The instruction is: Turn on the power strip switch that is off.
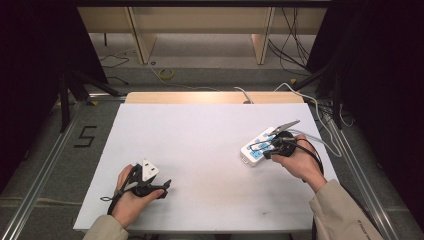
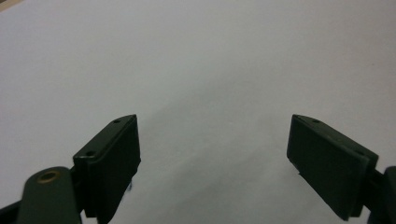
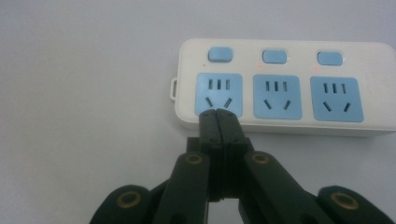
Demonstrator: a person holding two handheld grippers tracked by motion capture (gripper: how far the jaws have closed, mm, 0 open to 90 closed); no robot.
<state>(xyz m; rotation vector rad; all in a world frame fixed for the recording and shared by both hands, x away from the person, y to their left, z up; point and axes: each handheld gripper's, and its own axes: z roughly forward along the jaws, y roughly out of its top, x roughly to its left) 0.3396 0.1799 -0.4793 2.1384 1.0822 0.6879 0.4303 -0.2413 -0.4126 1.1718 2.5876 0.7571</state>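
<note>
Power strip (image 3: 280, 88) is met at its end socket by the closed right gripper (image 3: 218, 114). Nothing is held. The left gripper (image 2: 212, 154) is held open above the table (image 1: 210, 135).

The power strip (image 3: 280, 88) runs off the right edge; closed jaws cover its near rim.

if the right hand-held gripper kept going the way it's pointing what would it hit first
Probably the white power strip: the shut right hand-held gripper points at its end socket, the nearest blue face. Whether the tips already touch it is unclear.

Dim, soft, slightly blurred pictures
</note>
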